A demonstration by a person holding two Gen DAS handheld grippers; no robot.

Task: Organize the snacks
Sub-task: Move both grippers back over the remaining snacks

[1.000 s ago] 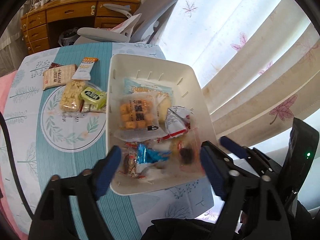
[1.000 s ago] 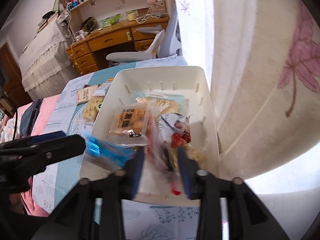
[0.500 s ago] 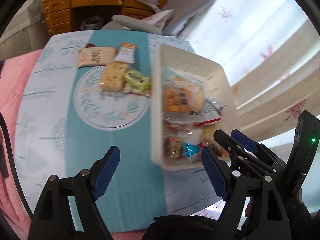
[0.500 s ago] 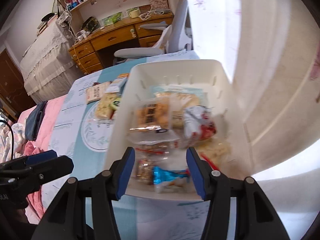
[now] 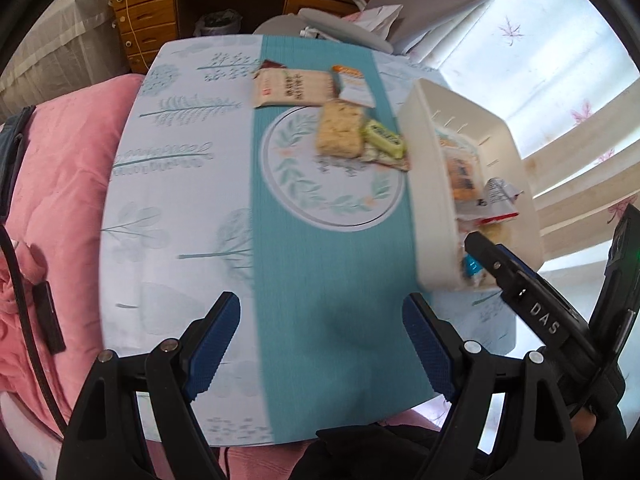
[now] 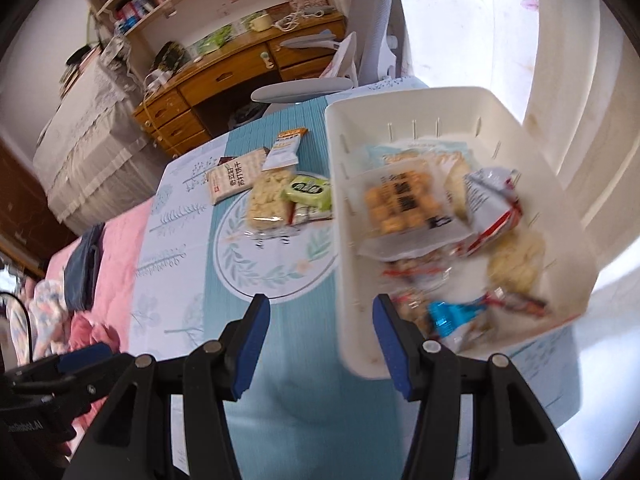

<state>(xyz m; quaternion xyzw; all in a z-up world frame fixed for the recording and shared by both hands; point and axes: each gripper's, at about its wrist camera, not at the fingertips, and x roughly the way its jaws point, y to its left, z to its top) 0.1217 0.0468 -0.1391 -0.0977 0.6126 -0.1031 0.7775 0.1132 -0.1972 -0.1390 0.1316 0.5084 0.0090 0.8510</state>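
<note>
A white plastic bin (image 6: 416, 108) (image 5: 428, 184) holds several snack packets, among them an orange cracker bag (image 6: 404, 204) and a blue-wrapped candy (image 6: 452, 314). Loose snacks lie on the table left of the bin: a beige biscuit pack (image 5: 294, 87), a puffed-snack bag (image 5: 340, 132), a green packet (image 5: 384, 138) and an orange-topped sachet (image 5: 352, 84). My left gripper (image 5: 320, 336) is open and empty over the teal runner. My right gripper (image 6: 316, 344) is open and empty at the bin's near left corner; it also shows in the left wrist view (image 5: 516, 280).
The table has a pale blue cloth with a teal runner (image 5: 320, 264). A pink quilt (image 5: 56, 184) lies at the left. A wooden desk (image 6: 240, 68) and a grey chair (image 6: 320, 80) stand behind the table. Curtains (image 6: 580, 80) hang on the right.
My right gripper has opened, let its clear packet go into the bin and drawn back left. My left gripper has swung left from over the bin to the runner.
</note>
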